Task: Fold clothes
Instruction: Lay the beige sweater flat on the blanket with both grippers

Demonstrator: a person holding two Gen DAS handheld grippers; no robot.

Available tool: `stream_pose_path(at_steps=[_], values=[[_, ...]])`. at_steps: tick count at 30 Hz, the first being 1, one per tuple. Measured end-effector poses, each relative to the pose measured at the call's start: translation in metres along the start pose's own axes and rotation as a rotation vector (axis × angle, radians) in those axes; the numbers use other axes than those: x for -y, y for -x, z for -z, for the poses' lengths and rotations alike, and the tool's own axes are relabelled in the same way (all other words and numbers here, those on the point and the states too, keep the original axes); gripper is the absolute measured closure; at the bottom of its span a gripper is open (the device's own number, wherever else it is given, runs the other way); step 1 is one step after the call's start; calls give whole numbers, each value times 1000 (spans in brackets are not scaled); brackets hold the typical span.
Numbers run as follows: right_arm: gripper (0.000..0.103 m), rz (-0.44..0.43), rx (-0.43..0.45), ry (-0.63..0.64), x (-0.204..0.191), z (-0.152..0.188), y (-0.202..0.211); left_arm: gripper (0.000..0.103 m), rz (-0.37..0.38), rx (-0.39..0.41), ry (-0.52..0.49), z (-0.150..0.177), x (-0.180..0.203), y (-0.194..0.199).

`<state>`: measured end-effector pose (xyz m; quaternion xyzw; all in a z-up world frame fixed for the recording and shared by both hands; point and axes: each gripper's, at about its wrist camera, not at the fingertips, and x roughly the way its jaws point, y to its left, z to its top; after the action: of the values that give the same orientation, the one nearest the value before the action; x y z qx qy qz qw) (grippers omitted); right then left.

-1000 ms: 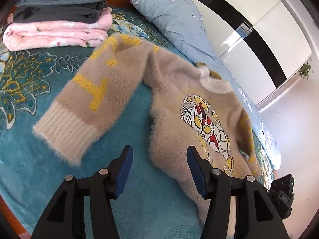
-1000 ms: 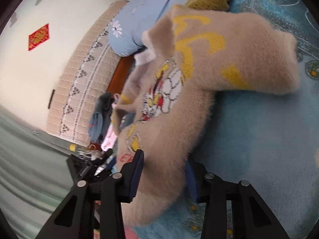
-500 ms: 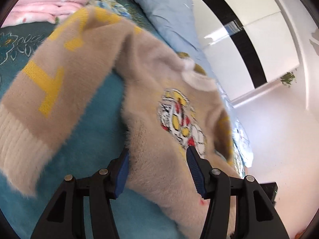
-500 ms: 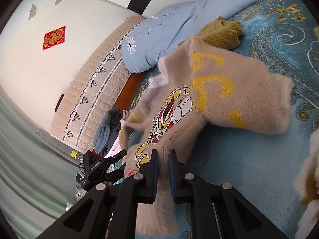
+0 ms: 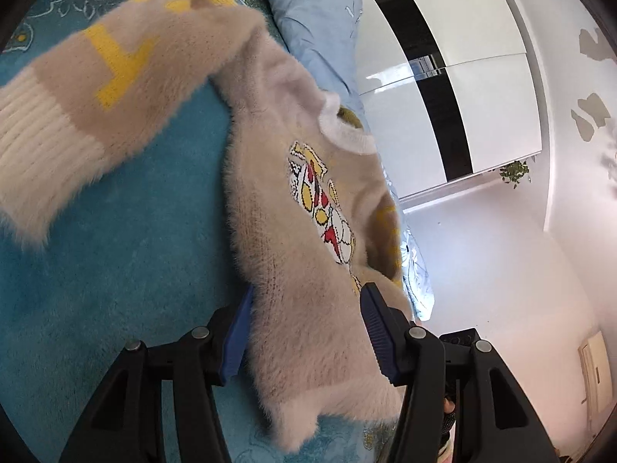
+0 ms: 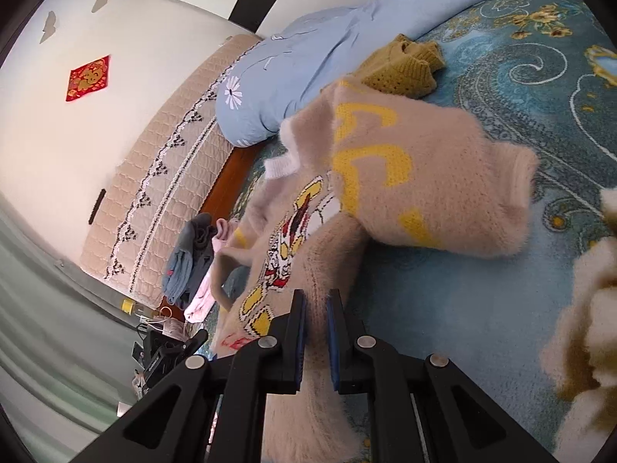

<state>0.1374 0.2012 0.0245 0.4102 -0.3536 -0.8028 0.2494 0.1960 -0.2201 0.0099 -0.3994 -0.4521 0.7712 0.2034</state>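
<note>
A fuzzy beige sweater [image 5: 293, 231] with yellow letters and a cartoon print lies on the teal bedspread [image 5: 115, 270]. My left gripper [image 5: 304, 332] is open, its blue pads on either side of the sweater's lower hem. One sleeve [image 5: 96, 88] with a ribbed cuff spreads to the left. In the right wrist view the sweater [image 6: 416, 177] is lifted and bunched, and my right gripper [image 6: 316, 332] is shut on its hem edge.
A long light-blue pillow [image 6: 308, 65] lies along the bed's far side. A mustard knit garment [image 6: 401, 65] sits beside it. Folded grey and pink clothes [image 6: 193, 262] are stacked near the headboard [image 6: 162, 177]. White wardrobe doors [image 5: 462, 58] stand beyond the bed.
My right gripper closed on the sweater hem and lifted it. My left gripper moved forward so the hem now sits between its open pads.
</note>
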Motion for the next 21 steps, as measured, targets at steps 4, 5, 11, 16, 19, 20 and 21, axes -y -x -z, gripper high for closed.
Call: stream_pose_path(at_steps=[4,5,11,16,19,20,21], values=[[92,125,-22,12,7,1,-5,61,-179,44,-112,6,24,7],[92,157,-31,22,7,2,-7,66,-231,42,-142,8,30,5],[92,243,-31,66,2,8,-8,91,-439,55,-216,17,44,-1],[92,271,-9,104,-14,11,2,94,-476,67,-249,18,48,3],[93,248,11,122,-28,11,15,95,-481,59,-281,18,56,6],[93,245,16,127,-32,12,19,95,-480,53,-283,18,57,9],[93,238,16,127,-35,12,25,95,-470,47,-286,19,58,13]])
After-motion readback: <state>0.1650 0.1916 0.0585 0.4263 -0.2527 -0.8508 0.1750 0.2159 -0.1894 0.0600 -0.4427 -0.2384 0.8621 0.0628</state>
